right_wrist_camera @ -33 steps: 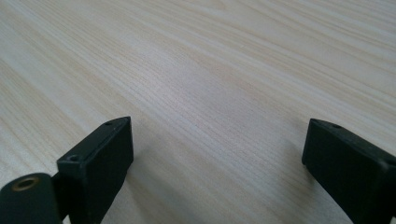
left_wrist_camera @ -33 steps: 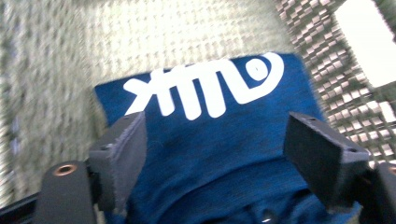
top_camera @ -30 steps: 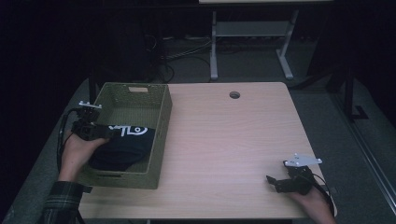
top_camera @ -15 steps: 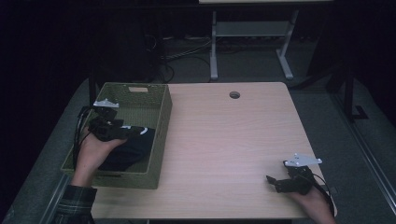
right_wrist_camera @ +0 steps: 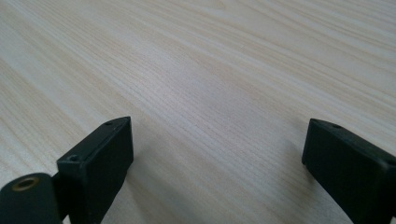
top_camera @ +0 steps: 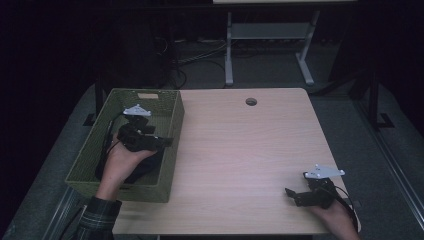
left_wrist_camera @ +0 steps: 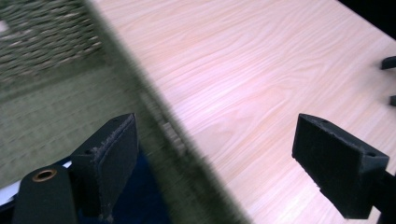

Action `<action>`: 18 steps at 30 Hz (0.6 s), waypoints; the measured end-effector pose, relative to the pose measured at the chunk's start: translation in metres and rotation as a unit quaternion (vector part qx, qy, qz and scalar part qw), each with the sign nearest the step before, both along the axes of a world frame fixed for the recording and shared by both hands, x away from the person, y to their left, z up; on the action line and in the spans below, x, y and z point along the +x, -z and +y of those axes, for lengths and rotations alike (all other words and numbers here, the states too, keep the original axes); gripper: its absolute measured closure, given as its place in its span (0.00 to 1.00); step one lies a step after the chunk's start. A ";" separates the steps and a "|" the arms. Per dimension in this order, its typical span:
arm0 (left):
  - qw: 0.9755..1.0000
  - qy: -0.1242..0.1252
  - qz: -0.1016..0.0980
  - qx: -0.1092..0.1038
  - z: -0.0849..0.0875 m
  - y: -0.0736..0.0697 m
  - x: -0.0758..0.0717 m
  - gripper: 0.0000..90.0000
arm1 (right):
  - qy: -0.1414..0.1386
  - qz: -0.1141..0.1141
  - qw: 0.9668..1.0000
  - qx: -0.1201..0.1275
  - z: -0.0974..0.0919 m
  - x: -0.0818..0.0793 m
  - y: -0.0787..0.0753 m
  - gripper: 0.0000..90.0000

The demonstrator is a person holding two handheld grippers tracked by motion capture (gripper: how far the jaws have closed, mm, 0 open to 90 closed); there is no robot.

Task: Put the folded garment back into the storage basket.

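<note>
Left tongs (top_camera: pixel 162 142): they hang over the right wall of the basket, at about 9 o'clock on the bench. The jaws stand wide apart with nothing between them. They point toward 3 o'clock.

Right tongs (top_camera: pixel 295 196): they rest low over the bench near the front edge, at about 5 o'clock. The jaws are spread wide and hold nothing. In the right gripper view there is just bare wood under them.

Basket (top_camera: pixel 110 100): a green woven basket. It sits at the left edge of the bench, and part of it seems to hang past that edge.

Dark blue cloth (top_camera: pixel 137 170): it lies on the floor of the basket, at the near end, under the left hand (top_camera: pixel 120 162). It has some white print on it, but I cannot read it. In the left gripper view a bit of the blue cloth (left_wrist_camera: pixel 140 205) shows just below the left jaw.

Bench (top_camera: pixel 250 150): light wood, with a small round hole (top_camera: pixel 251 101) near the far edge, at about 12 o'clock.

Step now: I think this is the reach for the cloth. The left tongs are close to it, but they do not grip it.

Next move: I think the left tongs need to tip down into the basket, get one jaw on each side of a fold, then squeeze. The basket wall is very near, so the jaws should stay inside it.
</note>
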State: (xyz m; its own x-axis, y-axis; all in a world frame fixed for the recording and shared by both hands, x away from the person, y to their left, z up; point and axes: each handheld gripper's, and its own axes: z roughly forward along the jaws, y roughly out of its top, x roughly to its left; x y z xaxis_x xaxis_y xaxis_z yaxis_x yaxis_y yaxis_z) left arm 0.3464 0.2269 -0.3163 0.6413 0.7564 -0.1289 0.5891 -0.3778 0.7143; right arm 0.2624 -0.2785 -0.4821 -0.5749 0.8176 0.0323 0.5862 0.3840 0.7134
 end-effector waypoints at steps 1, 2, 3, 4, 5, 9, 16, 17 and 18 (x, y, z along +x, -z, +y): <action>1.000 0.004 -0.001 -0.002 -0.005 0.000 0.000 0.16 | 0.000 0.000 1.000 0.000 0.000 0.000 0.000 0.09; 1.000 0.009 -0.002 -0.003 -0.010 0.001 0.000 0.16 | -0.001 0.000 1.000 -0.001 0.000 0.000 0.000 0.10; 1.000 0.013 -0.003 -0.005 -0.013 0.001 -0.001 0.16 | -0.001 0.000 1.000 -0.001 0.000 0.000 0.000 0.09; 1.000 0.018 -0.005 -0.006 -0.018 0.002 -0.001 0.16 | -0.001 -0.001 1.000 -0.001 0.000 0.000 0.000 0.10; 1.000 0.022 -0.005 -0.009 -0.023 0.003 -0.002 0.16 | -0.001 -0.001 1.000 -0.001 0.000 0.000 0.000 0.10; 0.999 0.047 -0.009 -0.010 -0.044 0.008 -0.005 0.16 | -0.001 0.000 1.000 -0.001 0.000 0.000 0.000 0.09; 0.996 0.084 -0.014 -0.023 -0.079 0.026 -0.010 0.16 | -0.001 0.000 1.000 -0.001 0.000 0.000 0.000 0.09; 0.996 0.084 -0.014 -0.023 -0.079 0.026 -0.010 0.16 | -0.001 0.000 1.000 -0.001 0.000 0.000 0.000 0.09; 0.995 0.091 -0.016 -0.023 -0.086 0.030 -0.012 0.16 | -0.001 -0.001 1.000 -0.001 0.000 0.000 0.000 0.09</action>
